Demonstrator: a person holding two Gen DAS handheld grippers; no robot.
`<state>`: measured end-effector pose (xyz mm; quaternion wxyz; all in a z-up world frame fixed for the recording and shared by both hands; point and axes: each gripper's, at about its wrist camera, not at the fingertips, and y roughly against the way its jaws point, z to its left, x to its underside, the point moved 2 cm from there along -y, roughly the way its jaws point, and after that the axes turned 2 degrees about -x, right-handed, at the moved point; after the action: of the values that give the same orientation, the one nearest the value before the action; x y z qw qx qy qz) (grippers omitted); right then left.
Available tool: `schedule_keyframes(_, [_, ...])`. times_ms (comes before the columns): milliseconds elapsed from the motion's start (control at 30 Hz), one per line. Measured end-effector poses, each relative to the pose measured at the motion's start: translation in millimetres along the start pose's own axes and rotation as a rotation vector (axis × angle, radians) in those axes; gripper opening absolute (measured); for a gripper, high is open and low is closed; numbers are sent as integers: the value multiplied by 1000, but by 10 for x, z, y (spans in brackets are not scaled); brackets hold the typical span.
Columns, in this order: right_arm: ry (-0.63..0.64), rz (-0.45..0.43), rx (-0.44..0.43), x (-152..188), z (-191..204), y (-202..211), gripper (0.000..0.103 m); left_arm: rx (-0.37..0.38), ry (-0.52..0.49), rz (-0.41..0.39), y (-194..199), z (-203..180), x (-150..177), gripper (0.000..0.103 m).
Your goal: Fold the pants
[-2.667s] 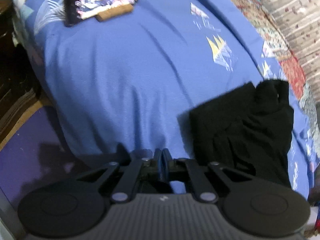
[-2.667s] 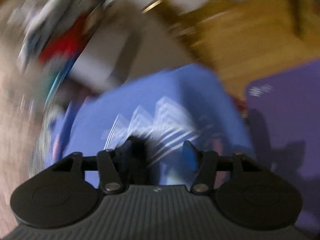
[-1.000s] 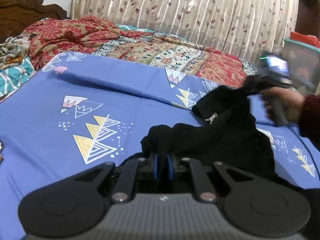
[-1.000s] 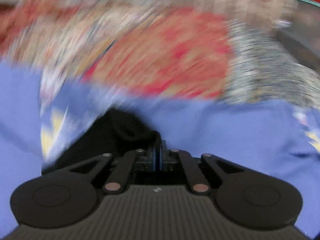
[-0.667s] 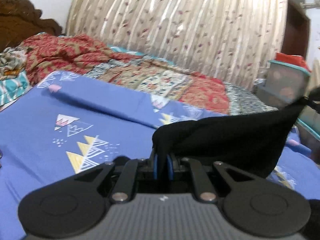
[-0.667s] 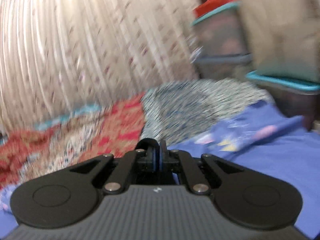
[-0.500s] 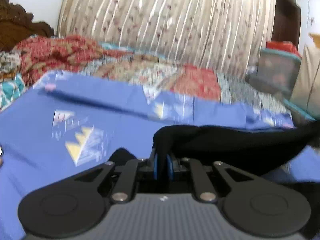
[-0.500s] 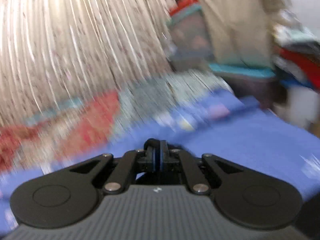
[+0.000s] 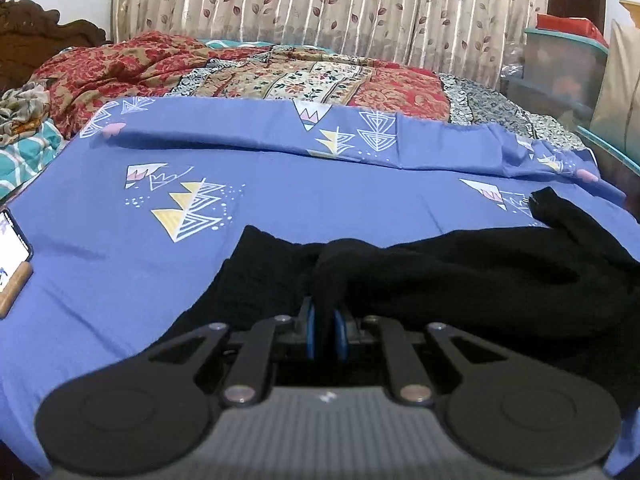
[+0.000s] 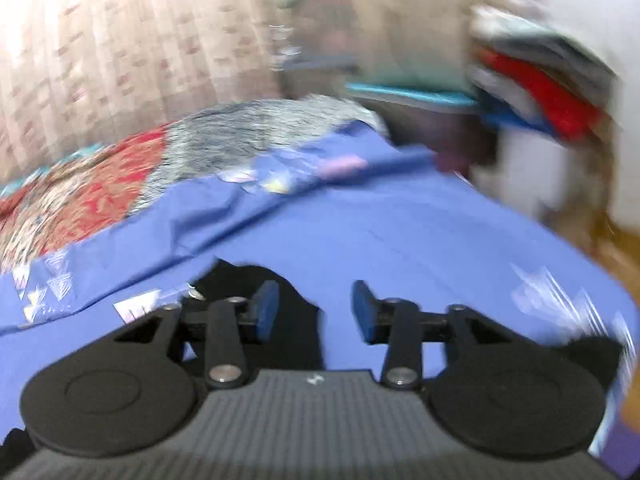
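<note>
- Black pants (image 9: 460,276) lay in a rumpled band on the blue bedsheet (image 9: 280,200), their long axis running across my view from left to right.
- My left gripper (image 9: 325,330) had its jaws pinched tight on a bunched fold at the garment's left portion, the cloth rising straight off the blue pads.
- My right gripper (image 10: 314,312) hung with jaws spread wide and nothing between them; dark fabric (image 10: 256,280) lay just beyond and left of its left pad.
- Far end of the pants pointed right, a narrow tip (image 9: 548,200) lifting toward the bed's edge.
- Judging by this, the left gripper sat nearer for the coming fold.
- Phone (image 9: 14,236) rested at the sheet's left margin.
</note>
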<state>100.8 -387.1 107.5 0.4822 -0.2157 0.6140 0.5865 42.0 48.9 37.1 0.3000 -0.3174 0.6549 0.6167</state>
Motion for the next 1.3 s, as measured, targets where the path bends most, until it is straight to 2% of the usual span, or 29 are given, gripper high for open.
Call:
schedule_keyframes(133, [188,108,-102,-204,512,-712,52,-17,-12,11,-15,-28,-11,10])
schedule_keyframes(233, [284,283,-203,-73,940,-1302,56,-25,-13,16,-27,-32,-42,10])
schedule_keyframes(267, [316,337,-198,24,1041,-1449,56,-26,-13,16,-33,-29,-55,10])
schedule_keyframes(367, [444,443,-95,293,1241,-1981,55,-29,-18,7,-61,-31,-125,10])
schedule_keyframes(400, [441,432,-104,303,1226,-2039,36,-30,-24,-4,-78,-25,-177,9])
schedule_keyframes(433, [414,408,-107,227,1201,-2057,12,-29,-26,-16,-97,-19,-238,9])
schedule_keyframes(500, [312,363,-73,-102,1158,-2125,10,-22,-21,-42,-153,2,-409,9])
schedule_keyframes(533, [247,321,-78,-271,1034,-2024,10,-20,-20,-62,-184,14,-511,9])
schedule_keyframes(633, [7,151,-102,-1040,712,-1767,10,-45,-13,-157,-255,66,-865,9])
schedule_keyframes(767, [-264,-63,-163,-1691,45,-1015,10,-87,110,-226,-202,259,-1197,9])
schedule_keyframes(833, [-331,-135,-182,-1768,-319,-580,10,-88,172,-240,-98,406,-1189,9])
schedule_keyframes(933, [-390,-175,-190,-1549,-812,-34,10,-110,201,-225,57,571,-975,9])
schedule_keyframes(1033, [-430,-178,-176,-1025,-1267,373,10,-122,205,-188,242,629,-640,9])
schedule_keyframes(1100, [-496,-161,-162,-529,-1596,593,10,-128,197,-137,364,613,-363,9])
schedule_keyframes(1200, [-684,-96,-158,278,-2073,765,10,-122,155,-52,477,504,27,9])
schedule_keyframes(1300, [-827,42,-37,1049,-2410,711,13,-130,116,32,478,385,344,10])
